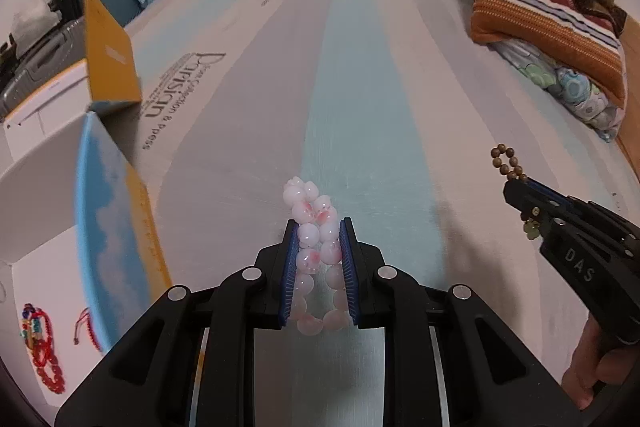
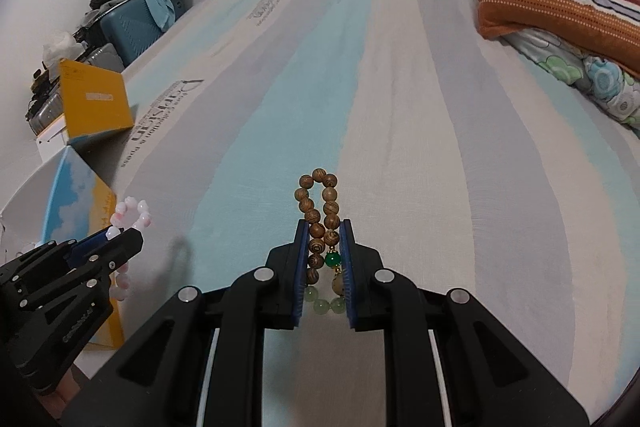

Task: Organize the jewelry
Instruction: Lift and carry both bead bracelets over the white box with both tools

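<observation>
My left gripper (image 1: 319, 227) is shut on a pink and white bead bracelet (image 1: 310, 211) and holds it above the striped bed sheet. It also shows in the right wrist view (image 2: 132, 217) at the left. My right gripper (image 2: 324, 227) is shut on a brown wooden bead bracelet (image 2: 320, 199) with green beads. It appears at the right of the left wrist view (image 1: 514, 183), with the brown beads (image 1: 506, 161) sticking out. An open white box (image 1: 36, 267) at the left holds red bead bracelets (image 1: 44, 351).
The box's blue and yellow lid (image 1: 108, 227) stands up at the box edge. A second yellow box (image 1: 110, 55) lies behind it. Folded striped blankets (image 1: 548, 19) lie at the back right. Suitcases (image 2: 132, 23) stand beyond the bed's left edge.
</observation>
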The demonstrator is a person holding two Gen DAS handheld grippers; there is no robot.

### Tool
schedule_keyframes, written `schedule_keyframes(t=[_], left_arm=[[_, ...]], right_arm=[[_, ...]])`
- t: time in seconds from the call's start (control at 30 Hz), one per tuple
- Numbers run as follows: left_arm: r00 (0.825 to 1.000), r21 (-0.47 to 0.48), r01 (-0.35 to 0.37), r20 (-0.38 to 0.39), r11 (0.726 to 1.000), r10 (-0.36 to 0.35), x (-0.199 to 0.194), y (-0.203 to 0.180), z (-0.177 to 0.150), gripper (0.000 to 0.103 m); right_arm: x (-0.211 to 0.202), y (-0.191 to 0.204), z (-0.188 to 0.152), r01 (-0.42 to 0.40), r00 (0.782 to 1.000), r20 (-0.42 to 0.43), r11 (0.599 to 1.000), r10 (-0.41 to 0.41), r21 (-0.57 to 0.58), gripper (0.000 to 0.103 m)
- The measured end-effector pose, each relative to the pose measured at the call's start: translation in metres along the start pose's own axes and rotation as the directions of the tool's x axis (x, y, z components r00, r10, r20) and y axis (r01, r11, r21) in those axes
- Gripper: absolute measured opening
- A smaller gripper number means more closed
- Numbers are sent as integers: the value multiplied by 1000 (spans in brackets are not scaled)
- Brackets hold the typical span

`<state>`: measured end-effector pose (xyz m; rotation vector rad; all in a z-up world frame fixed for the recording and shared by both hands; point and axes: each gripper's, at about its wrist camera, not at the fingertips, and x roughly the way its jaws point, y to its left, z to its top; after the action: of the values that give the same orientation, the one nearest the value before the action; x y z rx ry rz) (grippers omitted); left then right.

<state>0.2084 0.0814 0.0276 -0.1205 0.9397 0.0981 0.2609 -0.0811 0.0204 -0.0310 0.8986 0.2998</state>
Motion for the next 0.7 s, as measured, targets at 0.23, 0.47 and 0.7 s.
schedule_keyframes(t=[0.23, 0.47, 0.7], left_arm=[[999, 2, -17, 30, 1000, 17, -36, 12, -5, 20], [998, -14, -46, 43, 999, 46, -66, 36, -13, 20], [994, -49, -71, 75, 996, 74, -98, 66, -20, 20]], right_arm=[[-32, 23, -2, -8, 999, 33, 1000, 9, -24, 15], [-57, 54, -4, -31, 998, 56, 998, 34, -63, 15], [-74, 92, -6, -59, 995, 73, 993, 66, -102, 15]])
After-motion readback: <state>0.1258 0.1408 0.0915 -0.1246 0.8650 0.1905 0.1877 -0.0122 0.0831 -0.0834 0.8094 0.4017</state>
